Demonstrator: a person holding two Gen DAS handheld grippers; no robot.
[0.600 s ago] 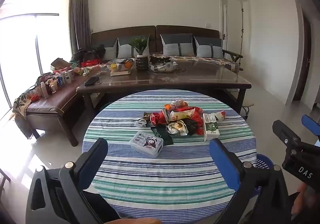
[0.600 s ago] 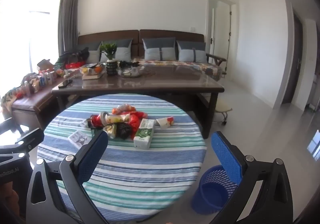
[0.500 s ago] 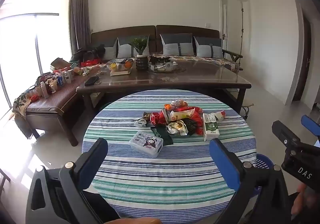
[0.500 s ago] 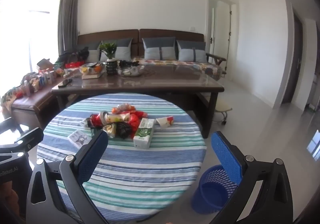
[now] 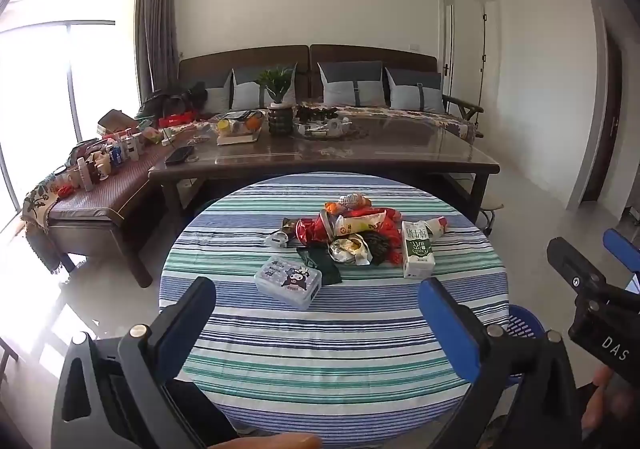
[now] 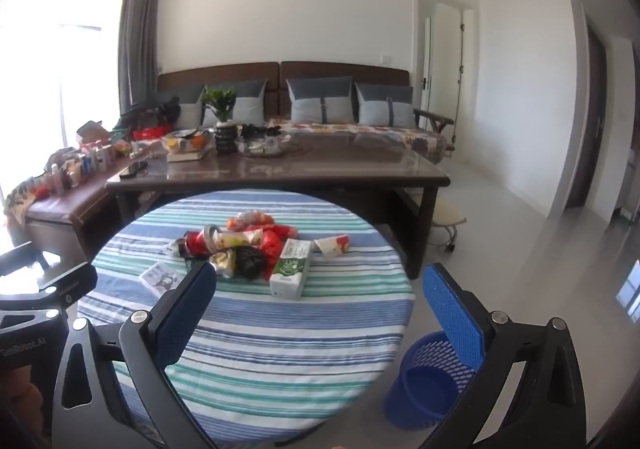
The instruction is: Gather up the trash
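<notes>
A heap of trash [image 5: 352, 233] lies in the middle of a round table with a striped cloth [image 5: 328, 349]: red and yellow snack wrappers, a crumpled foil bag, a dark net. A white and green milk carton [image 5: 417, 249] lies at its right, a tissue pack [image 5: 289, 281] in front left. In the right wrist view the same heap [image 6: 244, 245] and carton [image 6: 291, 268] show, with a blue mesh bin [image 6: 426, 381] on the floor right of the table. My left gripper [image 5: 316, 321] and right gripper [image 6: 320, 305] both stand open over the near table edge, empty.
A long dark glass-topped table [image 5: 320, 157] with a plant, fruit and trays stands behind the round table. Beyond it is a sofa [image 5: 344, 89] with cushions. A low bench [image 5: 92, 185] crowded with bottles runs along the left. A small stool [image 6: 448, 221] stands at right.
</notes>
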